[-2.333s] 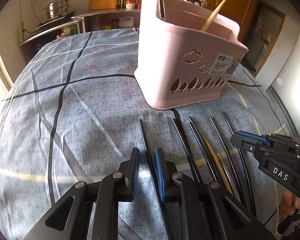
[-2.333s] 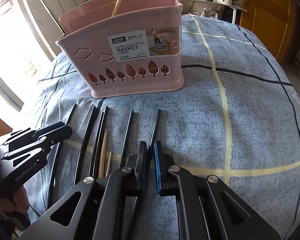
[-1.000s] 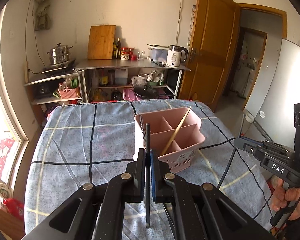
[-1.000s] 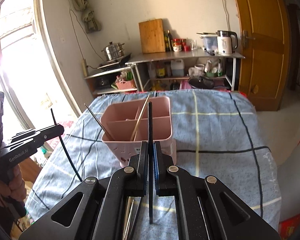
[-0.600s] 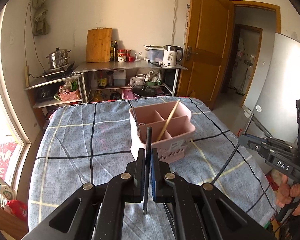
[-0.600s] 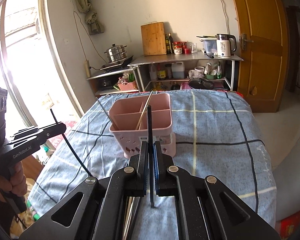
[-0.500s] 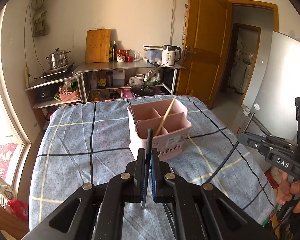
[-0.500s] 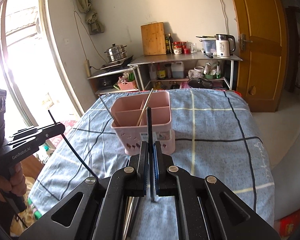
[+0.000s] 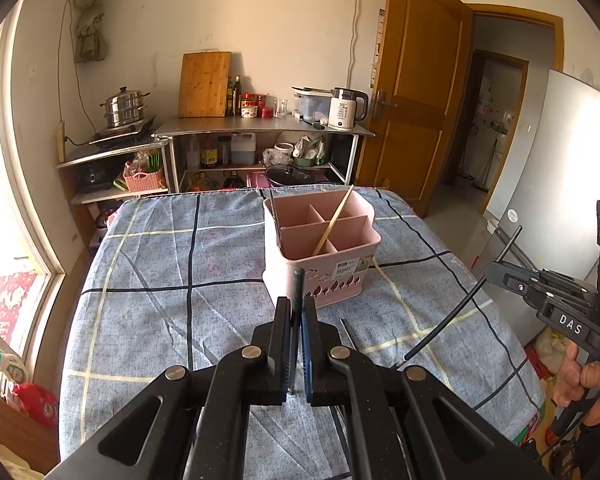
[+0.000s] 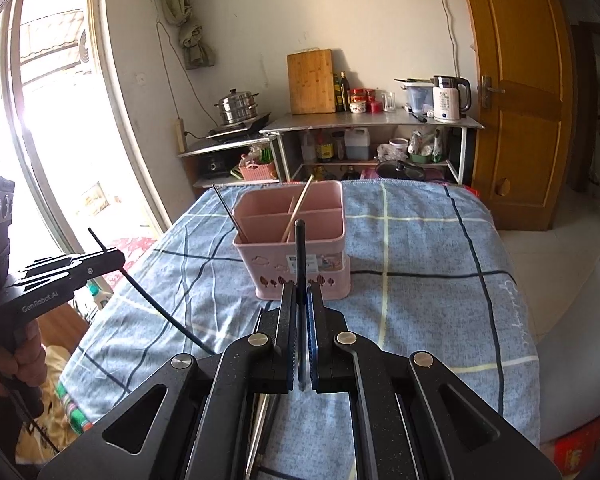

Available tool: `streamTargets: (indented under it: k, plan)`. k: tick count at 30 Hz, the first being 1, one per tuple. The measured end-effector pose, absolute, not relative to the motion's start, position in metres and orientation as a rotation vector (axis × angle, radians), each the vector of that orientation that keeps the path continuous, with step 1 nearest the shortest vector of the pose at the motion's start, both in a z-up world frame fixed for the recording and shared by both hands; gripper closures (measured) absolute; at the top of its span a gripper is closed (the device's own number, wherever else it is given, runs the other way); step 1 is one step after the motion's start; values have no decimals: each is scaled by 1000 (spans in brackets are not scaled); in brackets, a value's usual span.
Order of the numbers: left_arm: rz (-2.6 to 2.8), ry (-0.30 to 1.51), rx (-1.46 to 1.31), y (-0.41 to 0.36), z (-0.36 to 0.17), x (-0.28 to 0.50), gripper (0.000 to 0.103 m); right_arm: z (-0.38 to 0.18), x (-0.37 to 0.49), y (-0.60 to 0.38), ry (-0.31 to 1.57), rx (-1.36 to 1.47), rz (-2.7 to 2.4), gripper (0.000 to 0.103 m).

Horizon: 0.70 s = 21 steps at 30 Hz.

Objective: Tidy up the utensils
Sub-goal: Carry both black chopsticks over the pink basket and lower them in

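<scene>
Each tool, left tool (image 9: 297, 312) and right tool (image 10: 301, 300), is clamped mid-length on a thin, stiff, slippery black chopstick (image 9: 297, 292), with the pink basket (image 9: 320, 240) at twelve o'clock on the desk (image 9: 160, 280).

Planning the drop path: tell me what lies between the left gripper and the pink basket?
Only bare checked cloth, seen in the left wrist view between the left gripper, shut on a black chopstick, and the pink basket.

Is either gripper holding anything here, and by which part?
Yes. The left gripper is shut on a black chopstick, the right gripper on another. Each is pinched partway along its length, with both ends sticking out past the pads.
</scene>
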<state>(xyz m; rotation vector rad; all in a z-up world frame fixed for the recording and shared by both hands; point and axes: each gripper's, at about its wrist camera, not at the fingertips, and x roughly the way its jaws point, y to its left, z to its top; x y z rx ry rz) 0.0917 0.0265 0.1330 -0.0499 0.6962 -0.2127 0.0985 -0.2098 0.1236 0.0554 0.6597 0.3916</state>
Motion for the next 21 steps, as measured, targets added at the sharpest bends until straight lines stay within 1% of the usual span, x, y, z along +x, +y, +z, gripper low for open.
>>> streamTargets:
  k: [12,21]
  plan:
    - [-275,620,-89,21,180,116,99,155,120,-202,585,66,421,98]
    - [-283,537,-85,18,218,148,99,185,153,-192,508,85,426,98]
